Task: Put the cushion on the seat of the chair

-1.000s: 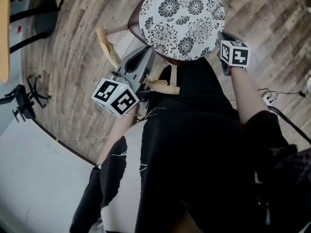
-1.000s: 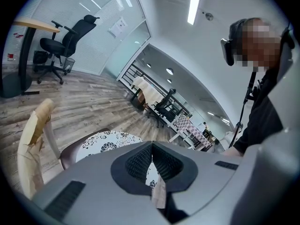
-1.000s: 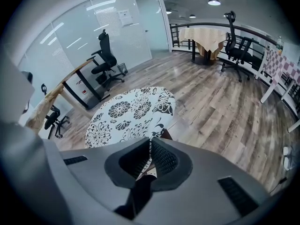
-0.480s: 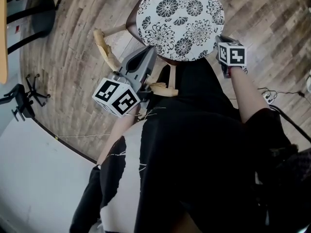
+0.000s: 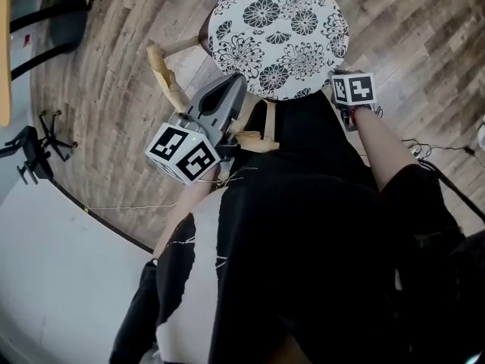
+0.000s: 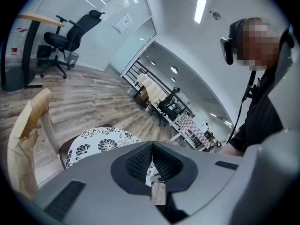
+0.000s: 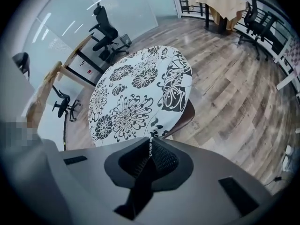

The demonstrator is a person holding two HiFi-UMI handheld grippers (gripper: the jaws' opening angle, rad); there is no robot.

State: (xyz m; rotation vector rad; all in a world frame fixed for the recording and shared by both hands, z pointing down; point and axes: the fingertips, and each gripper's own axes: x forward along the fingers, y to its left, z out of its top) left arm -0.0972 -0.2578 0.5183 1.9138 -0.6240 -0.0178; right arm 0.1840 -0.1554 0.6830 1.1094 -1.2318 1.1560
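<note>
A round white cushion [image 5: 277,36] with black flowers lies over the brown seat [image 5: 204,35] of a chair with a pale wooden back [image 5: 161,70]. My left gripper [image 5: 236,82] is shut on the cushion's near-left rim. My right gripper [image 5: 338,89] is shut on its near-right rim. In the left gripper view the cushion [image 6: 99,142] runs into the closed left gripper [image 6: 151,150], beside the chair back [image 6: 26,135]. In the right gripper view the cushion [image 7: 140,90] covers most of the seat [image 7: 186,118], its edge pinched in the right gripper [image 7: 151,145].
Wood-plank floor surrounds the chair. A black office chair base [image 5: 34,154] and a desk edge [image 5: 6,51] stand at the left, with a white surface [image 5: 53,279] at lower left. Cables [image 5: 424,152] lie on the floor at the right. My black clothing fills the lower frame.
The cushion has shifted away from me and slightly left over the seat. Both grippers have moved with it, the right one drawing inward to the left.
</note>
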